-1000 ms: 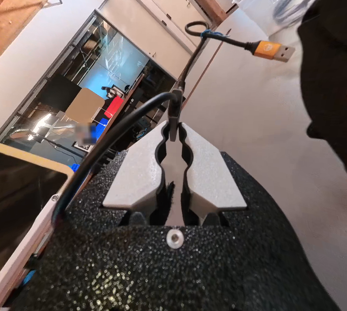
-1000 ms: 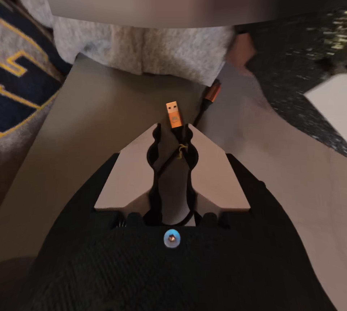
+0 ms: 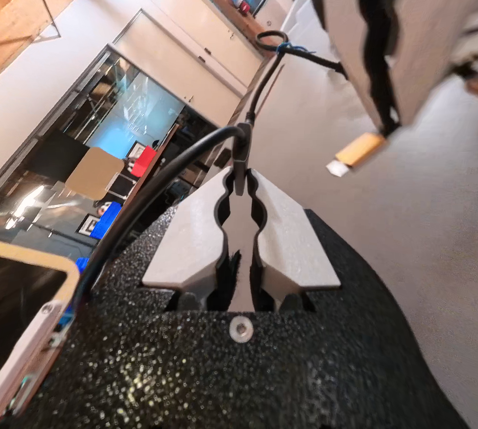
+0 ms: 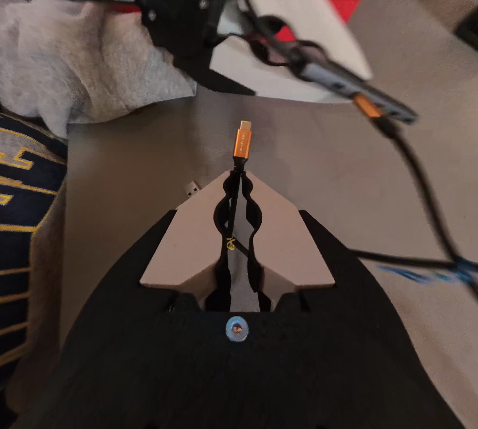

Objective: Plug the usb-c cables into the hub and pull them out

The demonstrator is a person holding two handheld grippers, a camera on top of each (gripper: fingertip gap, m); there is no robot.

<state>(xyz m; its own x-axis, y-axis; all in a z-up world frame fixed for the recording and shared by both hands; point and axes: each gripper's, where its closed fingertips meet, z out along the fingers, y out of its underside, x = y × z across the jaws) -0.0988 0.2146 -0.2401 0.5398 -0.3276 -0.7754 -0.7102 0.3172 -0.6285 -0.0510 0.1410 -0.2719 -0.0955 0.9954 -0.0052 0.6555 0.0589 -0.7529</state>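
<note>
- The table (image 4: 336, 170), a plain grey surface, fills the middle of the right wrist view; a person's grey sleeve (image 4: 77, 54) lies at the upper left.
- The left gripper (image 3: 240, 181) has its jaws narrow, pinching the thin end of the grey hub (image 3: 241, 158) at their tips. In the right wrist view the hub (image 4: 336, 80) reaches toward the upper right, one orange-collared cable (image 4: 367, 108) already seated in its side.
- The right gripper (image 4: 238, 173) has its jaws closed on the black cord just behind the orange usb-c plug (image 4: 242, 142), which points up the frame, clear of the hub.
- Judged step: insertion. Turn the plug toward a free port, line it up squarely, and push straight while the left gripper braces the hub; gripping the cord rather than the collar may let the plug bend aside.
</note>
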